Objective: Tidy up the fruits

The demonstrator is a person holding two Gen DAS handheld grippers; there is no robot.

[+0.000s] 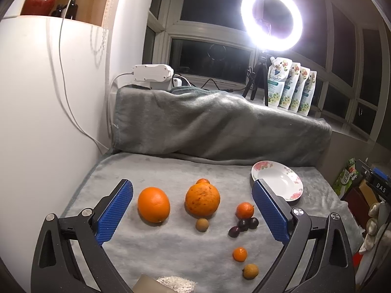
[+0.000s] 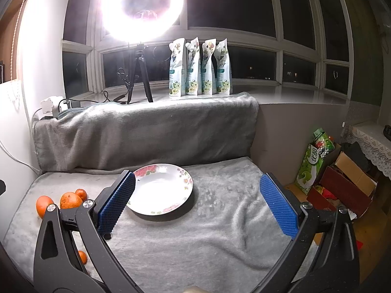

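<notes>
Fruits (image 1: 202, 199) lie loose on the grey blanket (image 1: 171, 251), the plate (image 2: 162, 189) empty beside them; my left gripper (image 1: 193, 210) and right gripper (image 2: 196, 204) gape unladen. Round oranges could roll off the soft folds if nudged.

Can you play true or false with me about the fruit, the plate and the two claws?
1. The plate has no fruit on it. True.
2. The left claw is squeezing the big smooth orange. False: it is wide open and holds nothing; the orange lies on the grey blanket.
3. Three dark grapes sit together just below a small tangerine. True.
4. The right claw is shut. False: it is open and holds nothing.
5. The ring light is switched off. False: it glows bright white.
</notes>
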